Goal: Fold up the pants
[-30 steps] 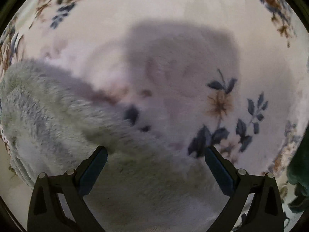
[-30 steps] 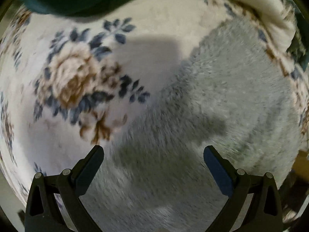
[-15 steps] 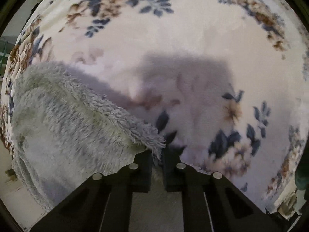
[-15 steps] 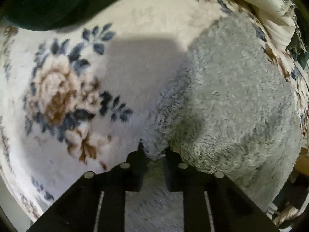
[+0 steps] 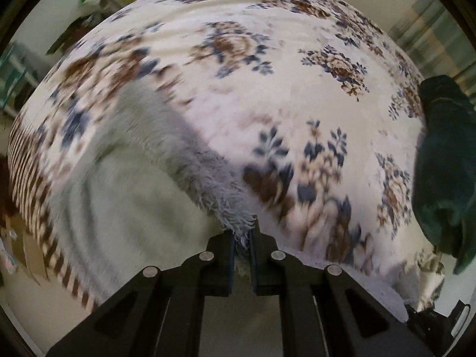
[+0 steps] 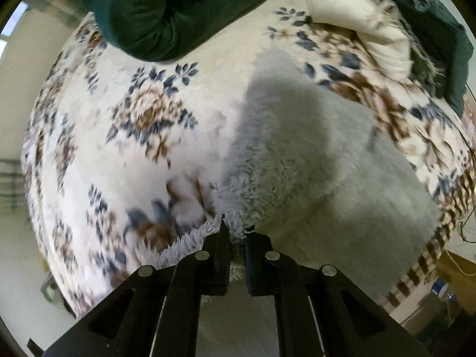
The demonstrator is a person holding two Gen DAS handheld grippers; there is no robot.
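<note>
The pants [image 5: 134,184] are pale grey fluffy fleece, spread on a floral blanket [image 5: 282,95]. In the left wrist view they fill the lower left, and my left gripper [image 5: 241,232] is shut on a lifted corner of their edge, which rises from the blanket to the jaws. In the right wrist view the pants [image 6: 312,148] lie at centre right. My right gripper [image 6: 236,232] pinches another edge of the fleece, its jaws still closing on it, and that edge is lifted too. Both grippers point steeply down, high over the bed.
A dark green garment [image 5: 443,163] lies at the blanket's right edge and appears again as a dark green garment [image 6: 166,9] at the top of the right wrist view. A cream cloth [image 6: 357,20] is bunched at the upper right. The floor shows past the blanket's striped border [image 5: 44,208].
Both grippers went from wide open over the pants to shut on the fleece edge, then rose, pulling the gripped edges up off the blanket.
</note>
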